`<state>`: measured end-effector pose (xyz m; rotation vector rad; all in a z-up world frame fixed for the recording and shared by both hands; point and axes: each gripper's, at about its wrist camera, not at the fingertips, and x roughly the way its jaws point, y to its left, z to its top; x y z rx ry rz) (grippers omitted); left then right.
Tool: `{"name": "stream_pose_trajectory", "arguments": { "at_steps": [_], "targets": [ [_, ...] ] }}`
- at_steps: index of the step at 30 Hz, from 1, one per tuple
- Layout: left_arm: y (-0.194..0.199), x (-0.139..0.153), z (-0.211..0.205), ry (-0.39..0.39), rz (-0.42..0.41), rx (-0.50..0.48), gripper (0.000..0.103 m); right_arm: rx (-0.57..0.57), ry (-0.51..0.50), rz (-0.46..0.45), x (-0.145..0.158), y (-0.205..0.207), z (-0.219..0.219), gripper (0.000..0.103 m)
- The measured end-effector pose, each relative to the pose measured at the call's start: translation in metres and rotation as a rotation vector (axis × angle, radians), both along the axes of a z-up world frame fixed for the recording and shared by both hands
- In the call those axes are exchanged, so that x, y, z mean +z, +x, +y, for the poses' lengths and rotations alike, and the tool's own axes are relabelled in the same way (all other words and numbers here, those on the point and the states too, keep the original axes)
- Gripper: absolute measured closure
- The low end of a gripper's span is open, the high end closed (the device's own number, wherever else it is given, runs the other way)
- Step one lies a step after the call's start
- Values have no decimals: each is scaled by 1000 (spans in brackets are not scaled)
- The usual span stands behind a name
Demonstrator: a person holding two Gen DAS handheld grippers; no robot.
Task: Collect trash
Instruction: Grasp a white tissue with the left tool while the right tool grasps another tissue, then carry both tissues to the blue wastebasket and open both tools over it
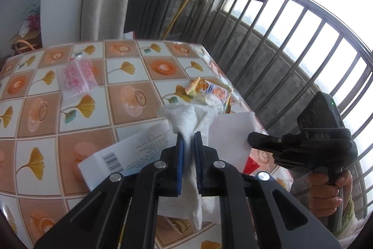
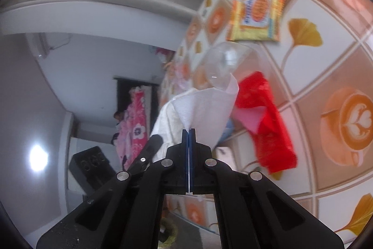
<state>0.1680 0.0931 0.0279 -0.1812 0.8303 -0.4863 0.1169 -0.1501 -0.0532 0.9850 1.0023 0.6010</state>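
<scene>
Both claws pinching paper trash above the counter

The left claw (image 1: 188, 139) pinches a crumpled white tissue (image 1: 186, 116); the right claw (image 2: 188, 132) is pressed together on a flat white paper (image 2: 207, 109). Beyond, on the tiled counter (image 1: 70, 90), lie a red bag (image 2: 268, 123), a snack wrapper (image 2: 258, 13) and a clear plastic cup (image 2: 223, 64) on its side, contents unclear.

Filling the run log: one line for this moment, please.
left gripper: jaws shut on crumpled tissue | right gripper: jaws shut on flat white paper | snack wrapper on table

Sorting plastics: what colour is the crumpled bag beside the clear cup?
Red bag, clearest in the right wrist view.
</scene>
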Motion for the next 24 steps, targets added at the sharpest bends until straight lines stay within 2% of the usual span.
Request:
{"name": "stream_pose_trajectory", "arguments": {
  "at_steps": [13, 24],
  "targets": [
    [-11, 38, 17, -40, -94, 40, 95, 43, 77, -156, 50, -6, 3, 103],
    [-21, 59, 15, -56, -148, 28, 95, 7, 98, -255, 75, -19, -14, 103]
  ]
}}
